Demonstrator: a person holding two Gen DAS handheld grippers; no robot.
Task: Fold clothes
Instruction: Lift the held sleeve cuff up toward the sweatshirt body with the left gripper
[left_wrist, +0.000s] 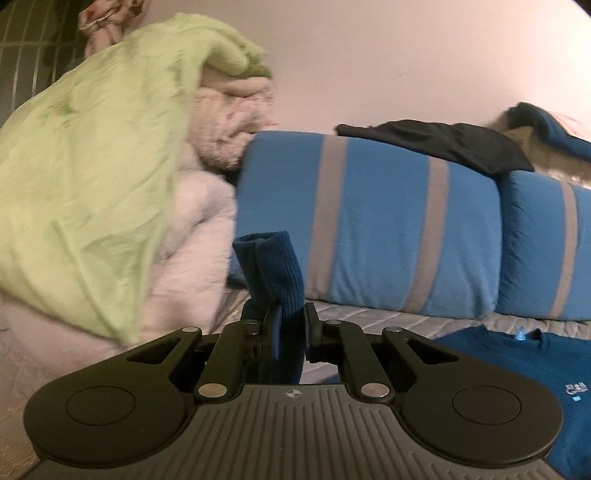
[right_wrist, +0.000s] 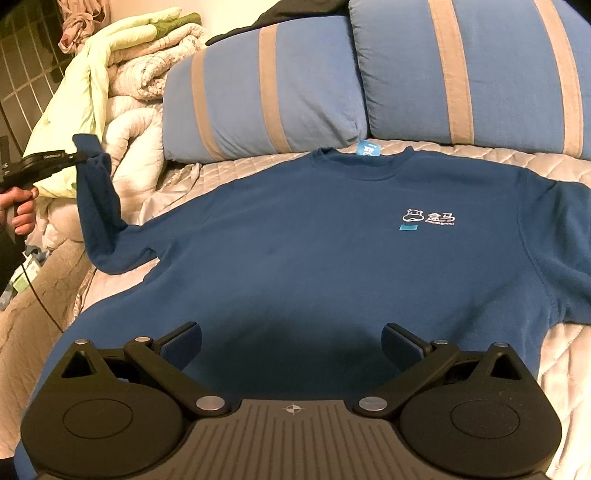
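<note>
A dark blue sweatshirt (right_wrist: 314, 251) with a small white logo lies face up on the bed, collar toward the pillows. My left gripper (left_wrist: 290, 325) is shut on the cuff of its left sleeve (left_wrist: 277, 266) and holds it lifted above the bed; in the right wrist view the gripper (right_wrist: 79, 157) shows at the far left with the sleeve (right_wrist: 98, 206) hanging from it. My right gripper (right_wrist: 291, 343) is open and empty, low over the sweatshirt's hem. Part of the sweatshirt also shows in the left wrist view (left_wrist: 517, 362).
Two blue pillows with grey stripes (right_wrist: 273, 88) lie at the head of the quilted bed (right_wrist: 236, 170). A pile of green and white duvets (right_wrist: 122, 74) stands at the left. A dark garment (left_wrist: 436, 144) lies on a pillow.
</note>
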